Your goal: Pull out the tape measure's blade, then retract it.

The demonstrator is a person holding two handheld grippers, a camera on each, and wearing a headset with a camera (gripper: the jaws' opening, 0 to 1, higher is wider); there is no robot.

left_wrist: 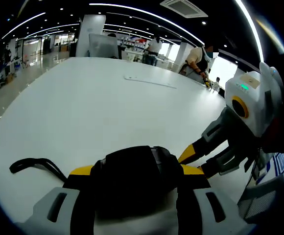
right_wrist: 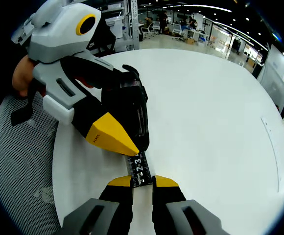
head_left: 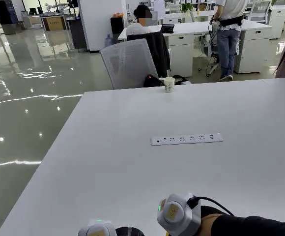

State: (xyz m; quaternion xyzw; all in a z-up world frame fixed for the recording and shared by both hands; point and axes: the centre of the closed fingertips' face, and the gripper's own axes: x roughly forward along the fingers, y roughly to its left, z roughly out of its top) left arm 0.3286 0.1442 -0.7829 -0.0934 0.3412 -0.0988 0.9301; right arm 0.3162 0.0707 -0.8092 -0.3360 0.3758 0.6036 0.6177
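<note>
My left gripper (left_wrist: 134,170) clamps its fingers (left_wrist: 79,172) on the tape case (left_wrist: 132,193) at the near bench (left_wrist: 107,107) edge. My right gripper (right_wrist: 142,182), nearly closed, pinches the blade (right_wrist: 139,165) tip, a short length out. Judged: case rigid, blade thin, springy and slick; grip its flat faces, pull straight

- Black boxy plastic tape measure case (right_wrist: 127,103), with a black wrist loop (left_wrist: 32,164).
- Its dark metal blade (right_wrist: 139,171) carries white numerals and ticks (a "23" reads clearly).
- Grey plastic left gripper (left_wrist: 134,171) and right gripper (right_wrist: 143,182): black arms, yellow jaw tips.
- Flat white tabletop (head_left: 132,172); white oblong power strip (head_left: 186,139).
</note>
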